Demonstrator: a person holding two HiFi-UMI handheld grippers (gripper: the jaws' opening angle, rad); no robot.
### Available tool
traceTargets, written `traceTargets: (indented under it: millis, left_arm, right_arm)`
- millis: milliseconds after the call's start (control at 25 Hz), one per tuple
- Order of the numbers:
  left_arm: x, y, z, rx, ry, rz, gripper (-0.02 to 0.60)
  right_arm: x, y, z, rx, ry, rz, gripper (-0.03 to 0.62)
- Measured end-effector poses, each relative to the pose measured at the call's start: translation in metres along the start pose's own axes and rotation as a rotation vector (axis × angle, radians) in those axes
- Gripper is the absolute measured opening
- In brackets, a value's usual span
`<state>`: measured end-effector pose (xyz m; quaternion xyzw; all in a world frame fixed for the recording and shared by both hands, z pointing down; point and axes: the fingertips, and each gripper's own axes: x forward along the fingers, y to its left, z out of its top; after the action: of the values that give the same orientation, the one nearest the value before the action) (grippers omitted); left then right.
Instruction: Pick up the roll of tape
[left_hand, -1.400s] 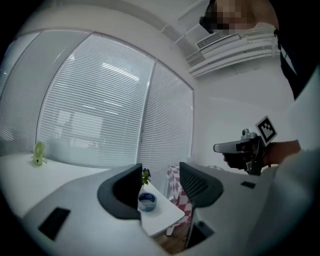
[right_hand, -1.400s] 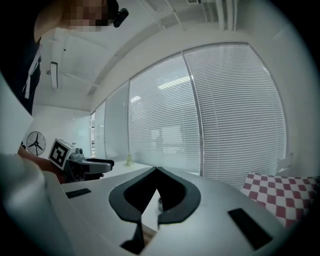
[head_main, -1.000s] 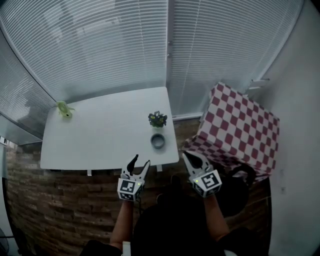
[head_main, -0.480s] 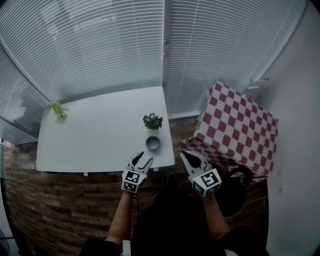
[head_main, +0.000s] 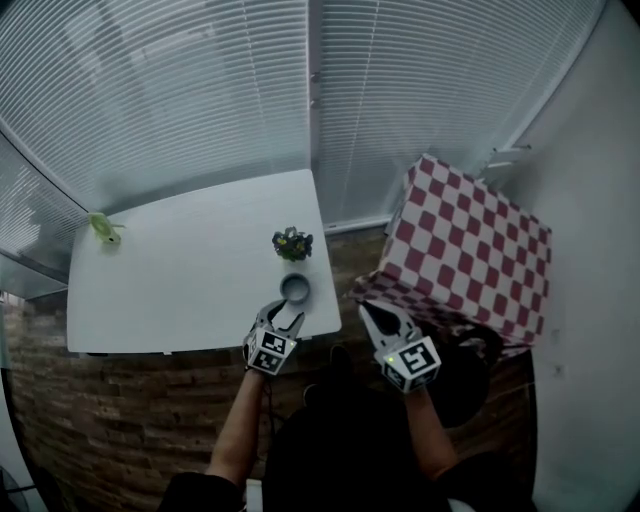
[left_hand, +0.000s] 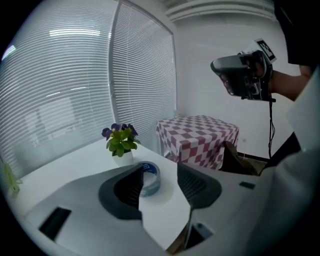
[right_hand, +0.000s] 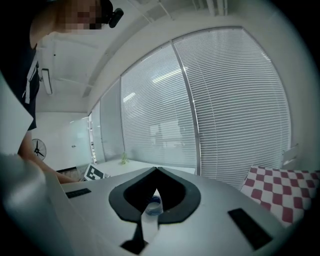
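The roll of tape, grey with a blue inner ring, lies flat on the white table near its front right corner. My left gripper hovers over the table's front edge just short of the roll, its jaws open and empty. In the left gripper view the tape lies just beyond the left gripper, partly hidden behind the left-hand jaw. My right gripper hangs off the table's right side with its jaws shut on nothing. In the right gripper view the tape shows below the right gripper's meeting tips.
A small potted plant with purple flowers stands just behind the tape. A green figure sits at the table's far left corner. A red-and-white checked box stands to the right, a dark bag beside it. Window blinds run behind the table.
My left gripper has dropped and moved forward to the table's edge, close to the tape, and its jaws have narrowed a little. The right gripper has shifted slightly.
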<state>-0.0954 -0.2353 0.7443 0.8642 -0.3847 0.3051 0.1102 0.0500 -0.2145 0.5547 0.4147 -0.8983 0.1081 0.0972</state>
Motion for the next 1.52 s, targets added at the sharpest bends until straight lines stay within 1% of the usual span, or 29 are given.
traceTargets:
  millis: [160,280,360,440,600,760,840,960,1120,1200,1400,1520]
  left_arm:
    - [0.008,0.000,-0.002,0.017,0.024,0.001,0.201]
    - [0.018,-0.001,-0.009,0.003,0.044,-0.027,0.201]
    - [0.024,-0.002,-0.010,0.007,0.062,-0.040,0.201]
    - [0.030,-0.002,-0.010,0.039,0.085,-0.038,0.201]
    - [0.044,0.000,-0.015,0.116,0.145,-0.030,0.201]
    - [0.059,-0.001,-0.025,0.142,0.196,-0.048,0.201]
    - [0.066,-0.002,-0.028,0.151,0.220,-0.065,0.201]
    - [0.075,0.000,-0.032,0.209,0.265,-0.067,0.201]
    - [0.085,0.002,-0.041,0.275,0.346,-0.065,0.201]
    - [0.087,0.002,-0.043,0.295,0.376,-0.072,0.201]
    - [0.092,0.001,-0.048,0.317,0.412,-0.096,0.199]
    - [0.095,0.000,-0.053,0.324,0.452,-0.111,0.199]
  right_arm:
    - [-0.001,-0.006,-0.003,-0.017,0.008,-0.014,0.006]
    - [0.000,-0.008,-0.002,-0.023,0.007,-0.028,0.006]
    - [-0.001,-0.007,-0.001,-0.020,0.010,-0.031,0.006]
    - [-0.001,-0.007,-0.006,-0.015,0.023,-0.026,0.006]
    - [-0.003,-0.010,-0.010,-0.018,0.029,-0.043,0.006]
    - [-0.008,-0.010,-0.014,-0.005,0.051,-0.043,0.006]
    - [-0.009,-0.014,-0.015,-0.003,0.041,-0.054,0.006]
    - [-0.010,-0.021,-0.017,0.002,0.019,-0.066,0.006]
    - [-0.010,-0.023,-0.014,0.013,0.023,-0.074,0.006]
    - [-0.009,-0.023,-0.017,0.034,0.012,-0.072,0.006]
    - [-0.010,-0.026,-0.020,0.017,0.003,-0.072,0.006]
    - [-0.012,-0.029,-0.021,0.056,0.005,-0.086,0.006]
